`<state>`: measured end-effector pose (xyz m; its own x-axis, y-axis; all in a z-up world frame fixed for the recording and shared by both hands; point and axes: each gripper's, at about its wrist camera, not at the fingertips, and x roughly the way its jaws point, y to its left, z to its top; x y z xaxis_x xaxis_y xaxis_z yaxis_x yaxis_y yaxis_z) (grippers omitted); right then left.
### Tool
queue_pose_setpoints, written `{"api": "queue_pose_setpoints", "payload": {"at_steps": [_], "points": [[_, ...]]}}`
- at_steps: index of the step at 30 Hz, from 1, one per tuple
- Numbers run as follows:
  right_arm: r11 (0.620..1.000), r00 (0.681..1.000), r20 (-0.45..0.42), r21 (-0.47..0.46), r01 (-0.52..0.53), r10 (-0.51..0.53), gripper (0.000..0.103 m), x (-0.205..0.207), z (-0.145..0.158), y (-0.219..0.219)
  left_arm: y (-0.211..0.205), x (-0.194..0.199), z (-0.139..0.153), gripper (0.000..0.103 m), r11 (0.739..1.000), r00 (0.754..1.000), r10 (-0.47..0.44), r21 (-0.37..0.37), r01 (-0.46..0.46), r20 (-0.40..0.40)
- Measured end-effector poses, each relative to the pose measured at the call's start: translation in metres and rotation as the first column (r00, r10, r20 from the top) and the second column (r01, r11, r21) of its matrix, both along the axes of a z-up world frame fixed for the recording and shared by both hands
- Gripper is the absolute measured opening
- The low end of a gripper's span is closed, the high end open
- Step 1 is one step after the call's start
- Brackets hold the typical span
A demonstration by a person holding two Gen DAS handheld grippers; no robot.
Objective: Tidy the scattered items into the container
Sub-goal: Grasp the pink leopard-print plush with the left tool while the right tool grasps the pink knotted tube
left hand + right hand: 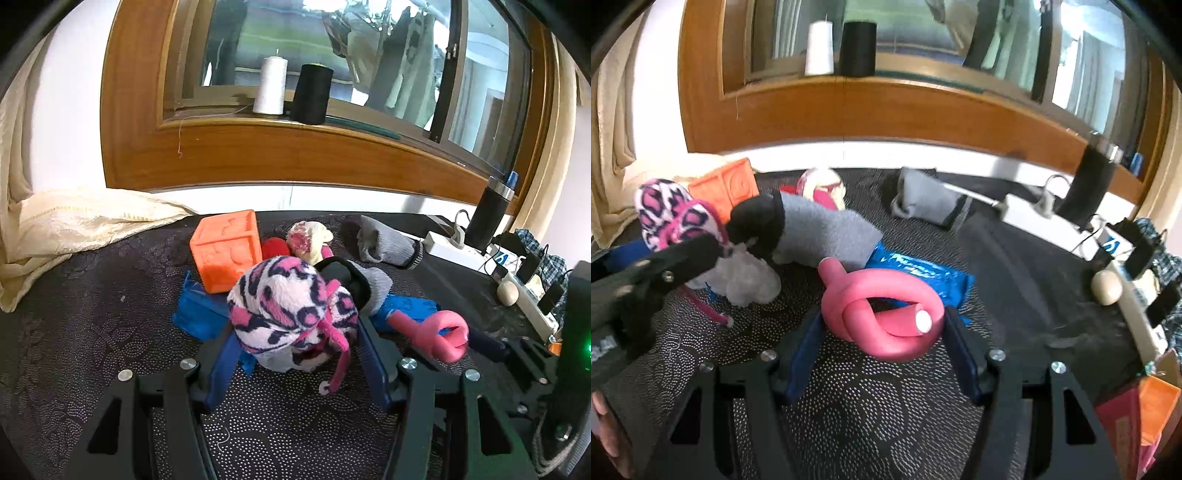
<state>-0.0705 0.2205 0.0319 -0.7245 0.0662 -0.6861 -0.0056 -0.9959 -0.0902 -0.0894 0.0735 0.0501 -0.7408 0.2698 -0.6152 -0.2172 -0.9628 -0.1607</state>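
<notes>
My left gripper [295,332] is shut on a fluffy pink, white and navy leopard-print sock bundle [291,310], its blue fingers [225,354] pressing both sides. The same bundle [676,218] shows at the left of the right wrist view, under the left gripper's black body. Between the blue fingers [960,343] of my right gripper [882,332] sits a pink knotted foam tube [882,321], gripped on both sides; it also appears in the left wrist view as the pink tube [443,332]. A grey and black sock [820,236] and a blue packet [916,273] lie just behind it.
On the dark patterned tabletop [92,295] are an orange soft cube [225,251], a cream and pink sock ball [306,236] and a grey sock [388,247]. A power strip [454,251] and black flask [487,214] stand right. An orange and pink box [1145,417] sits near right.
</notes>
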Motion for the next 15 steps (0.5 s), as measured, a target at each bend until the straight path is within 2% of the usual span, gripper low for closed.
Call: {"api": "queue_pose_setpoints", "payload": {"at_steps": [15], "points": [[0.992, 0.997, -0.016, -0.101, 0.076, -0.078, 0.067, 0.045, 0.017, 0.031, 0.016, 0.014, 0.008, 0.062, 0.998, 0.998, -0.06, 0.01, 0.06, -0.019]]}}
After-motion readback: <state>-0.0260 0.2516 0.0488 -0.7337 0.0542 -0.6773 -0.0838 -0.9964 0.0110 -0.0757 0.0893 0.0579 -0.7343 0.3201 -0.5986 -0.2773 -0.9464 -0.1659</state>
